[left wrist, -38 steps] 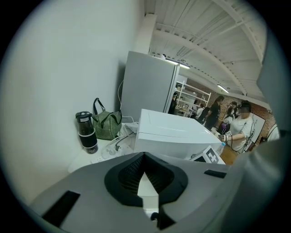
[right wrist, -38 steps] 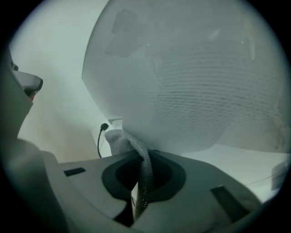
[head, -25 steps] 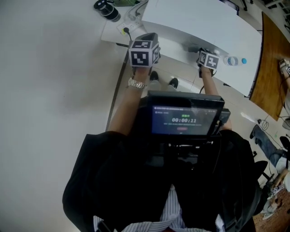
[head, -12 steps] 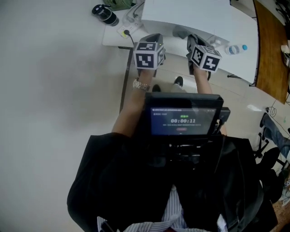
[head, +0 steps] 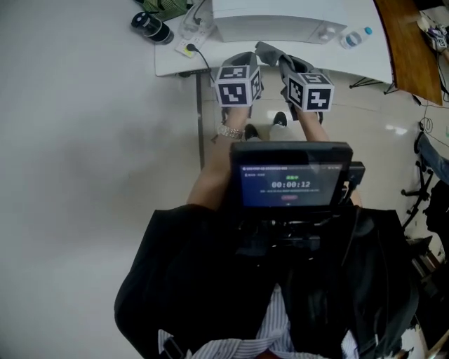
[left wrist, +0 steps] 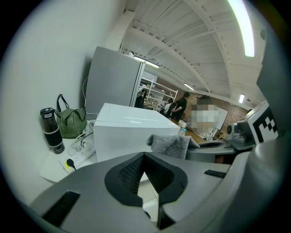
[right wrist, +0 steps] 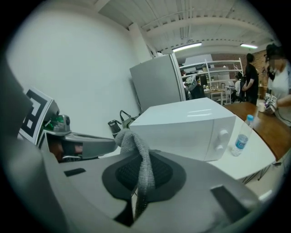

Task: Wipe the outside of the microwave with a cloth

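The grey cloth (right wrist: 136, 141) is pinched between the jaws of the right gripper (right wrist: 144, 175). It rises past the jaw tips in a bunched fold and also hangs down between the dark pads. In the head view the cloth (head: 269, 50) sits at the front of that gripper, just short of the table (head: 172, 63) edge and not touching anything on it.

The white microwave (right wrist: 191, 127) stands on the table at 12 o'clock from both grippers, door shut, its two knobs on the right of its front. From above, the microwave (head: 280, 17) lies along the far part of the tabletop.

The left gripper (left wrist: 144, 157) has its jaws pressed together at the tips with nothing between them. It is held level with the right gripper, at its 9 o'clock, the two just beside each other.

A water bottle (right wrist: 242, 136) with a blue cap stands at 3 o'clock of the microwave. At its 9 o'clock are a white power strip (left wrist: 79, 148), a black flask (left wrist: 51, 129) and a green striped bag (left wrist: 70, 124). A grey refrigerator (right wrist: 157, 86) stands behind the table.
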{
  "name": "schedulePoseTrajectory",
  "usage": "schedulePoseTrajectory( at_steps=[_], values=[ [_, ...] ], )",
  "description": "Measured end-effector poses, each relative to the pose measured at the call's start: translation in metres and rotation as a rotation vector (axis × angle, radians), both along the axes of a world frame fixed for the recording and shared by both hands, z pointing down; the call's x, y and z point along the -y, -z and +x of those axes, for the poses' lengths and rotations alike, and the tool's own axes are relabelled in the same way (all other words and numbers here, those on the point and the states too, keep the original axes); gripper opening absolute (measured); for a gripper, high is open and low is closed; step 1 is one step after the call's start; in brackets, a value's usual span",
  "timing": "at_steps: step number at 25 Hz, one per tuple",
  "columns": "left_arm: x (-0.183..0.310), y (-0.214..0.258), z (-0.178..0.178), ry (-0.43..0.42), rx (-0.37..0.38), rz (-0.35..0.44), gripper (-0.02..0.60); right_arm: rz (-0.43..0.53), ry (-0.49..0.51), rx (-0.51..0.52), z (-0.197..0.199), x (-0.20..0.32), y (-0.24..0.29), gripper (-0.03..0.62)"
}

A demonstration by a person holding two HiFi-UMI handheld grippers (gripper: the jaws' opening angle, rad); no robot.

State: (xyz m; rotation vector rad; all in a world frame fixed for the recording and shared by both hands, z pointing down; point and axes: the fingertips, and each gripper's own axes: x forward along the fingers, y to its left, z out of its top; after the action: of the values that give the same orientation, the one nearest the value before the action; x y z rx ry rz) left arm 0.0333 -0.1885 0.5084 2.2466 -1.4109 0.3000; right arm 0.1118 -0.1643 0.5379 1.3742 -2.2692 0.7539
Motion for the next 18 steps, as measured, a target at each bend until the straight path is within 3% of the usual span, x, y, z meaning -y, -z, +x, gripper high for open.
schedulePoseTrajectory(
  at_steps=[6,10,18],
  values=[
    [0.005,0.009,0.018,-0.059,0.011,0.027,-0.008,0.036,0.011,-0.023,0.0,0.01,0.008,0.011],
    [0.015,0.022,0.016,-0.056,0.012,0.054,-0.008,0.057,0.007,-0.019,-0.002,0.014,0.019,0.011],
    [0.02,0.022,0.019,-0.056,0.015,0.067,-0.008,0.014,0.006,-0.029,0.002,0.02,0.01,0.011]
  ],
)
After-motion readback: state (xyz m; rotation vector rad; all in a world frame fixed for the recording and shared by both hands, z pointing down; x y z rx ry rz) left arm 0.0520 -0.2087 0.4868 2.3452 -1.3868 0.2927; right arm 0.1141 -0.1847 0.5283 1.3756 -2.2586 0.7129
